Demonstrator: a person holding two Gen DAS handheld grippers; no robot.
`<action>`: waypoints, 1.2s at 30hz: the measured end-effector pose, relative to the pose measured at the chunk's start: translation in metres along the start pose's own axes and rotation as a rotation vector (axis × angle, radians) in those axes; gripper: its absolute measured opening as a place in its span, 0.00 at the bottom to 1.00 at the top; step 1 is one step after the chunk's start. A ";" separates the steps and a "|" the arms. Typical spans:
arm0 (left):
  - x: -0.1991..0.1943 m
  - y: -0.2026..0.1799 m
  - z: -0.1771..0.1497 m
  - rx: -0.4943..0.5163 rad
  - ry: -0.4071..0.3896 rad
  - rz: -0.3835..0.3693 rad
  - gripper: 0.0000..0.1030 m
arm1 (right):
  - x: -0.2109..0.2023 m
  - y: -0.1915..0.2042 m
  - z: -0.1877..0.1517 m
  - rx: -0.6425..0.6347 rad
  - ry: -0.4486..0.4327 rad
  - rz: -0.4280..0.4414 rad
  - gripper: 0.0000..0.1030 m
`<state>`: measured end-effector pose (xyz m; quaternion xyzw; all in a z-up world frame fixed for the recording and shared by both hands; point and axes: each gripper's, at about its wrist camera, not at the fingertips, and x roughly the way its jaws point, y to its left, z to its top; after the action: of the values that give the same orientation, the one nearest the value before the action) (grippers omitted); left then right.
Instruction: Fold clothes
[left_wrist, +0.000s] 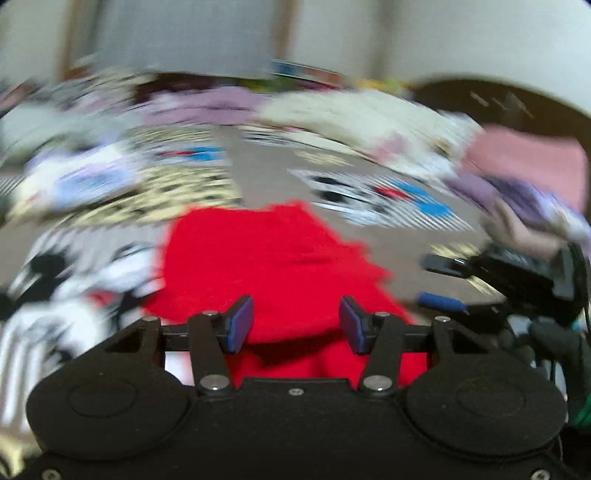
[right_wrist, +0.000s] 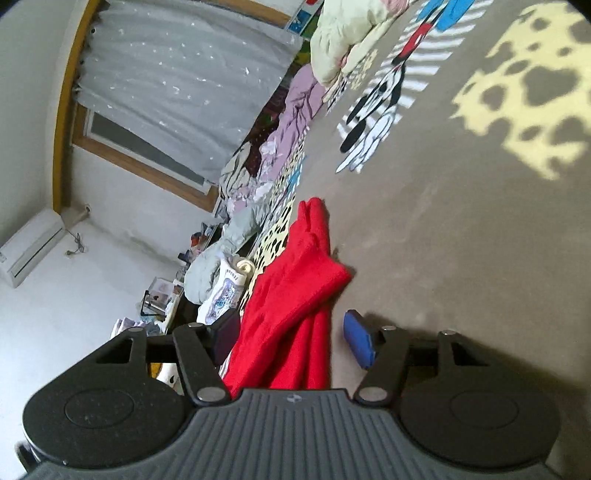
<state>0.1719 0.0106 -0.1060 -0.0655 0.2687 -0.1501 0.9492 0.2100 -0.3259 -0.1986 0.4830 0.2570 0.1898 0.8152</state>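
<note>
Lying on the bedsheet (right_wrist: 461, 229), red garment (right_wrist: 295, 295), both grippers spread wide.

The left gripper (left_wrist: 296, 325) had a matte black body with two round housings, black linkage arms pinned with silver screws, and fingers faced with blue pads (left_wrist: 242, 323). At the right edge of its view, the other tool showed as black, with a blue-padded finger, dark cables and a green cable beneath it. The right gripper (right_wrist: 295, 341) carried the same black linkages and silver pivots, but a grey ribbed cover (right_wrist: 291, 435) with a small logo sat between its housings; its pads were blue.
</note>
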 end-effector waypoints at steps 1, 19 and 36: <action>-0.005 0.012 -0.004 -0.047 0.001 0.017 0.49 | 0.008 0.002 0.003 -0.008 0.020 -0.003 0.61; 0.009 -0.022 -0.048 0.317 0.035 0.163 0.23 | 0.043 0.018 0.022 -0.064 -0.058 0.027 0.06; 0.015 -0.066 -0.105 0.831 0.063 0.520 0.11 | -0.017 0.023 0.038 -0.066 -0.158 0.112 0.05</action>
<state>0.1122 -0.0610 -0.1890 0.3926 0.2220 -0.0044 0.8925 0.2179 -0.3514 -0.1592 0.4830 0.1584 0.2047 0.8365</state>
